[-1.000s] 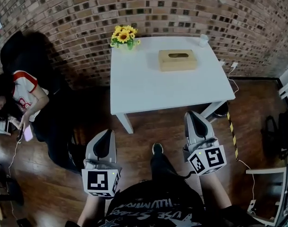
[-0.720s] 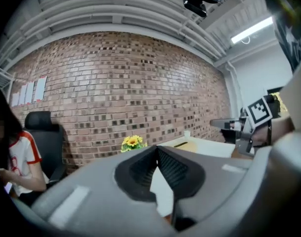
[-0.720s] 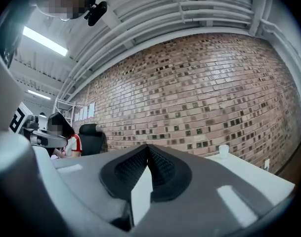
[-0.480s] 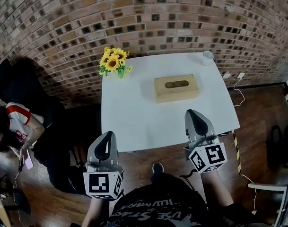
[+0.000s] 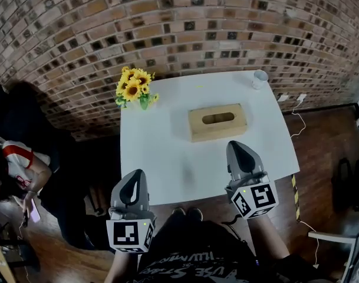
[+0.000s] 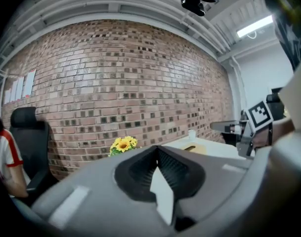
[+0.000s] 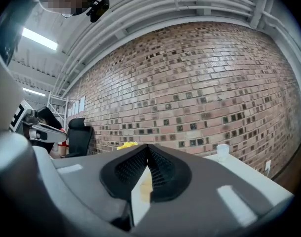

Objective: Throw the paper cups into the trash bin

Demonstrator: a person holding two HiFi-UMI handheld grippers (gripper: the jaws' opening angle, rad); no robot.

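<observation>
One white paper cup (image 5: pixel 259 78) stands upright at the far right corner of the white table (image 5: pixel 167 158); it also shows small in the left gripper view as the cup (image 6: pixel 192 134) and in the right gripper view as the cup (image 7: pixel 222 150). My left gripper (image 5: pixel 135 174) is shut and empty at the table's near edge. My right gripper (image 5: pixel 236 145) is shut and empty over the table's front right part, well short of the cup. Both point level toward the brick wall. No trash bin is in view.
A vase of sunflowers (image 5: pixel 134 89) stands at the table's far left, a wooden tissue box (image 5: pixel 217 122) mid-table. A seated person (image 5: pixel 17 173) is on the left. Cables and a plug (image 5: pixel 298 99) lie on the floor at right, and a white frame (image 5: pixel 338 240) at bottom right.
Both grippers have moved forward toward the table, from over the floor to its near edge. The table, flowers, box and cup now sit lower and closer in the head view.
</observation>
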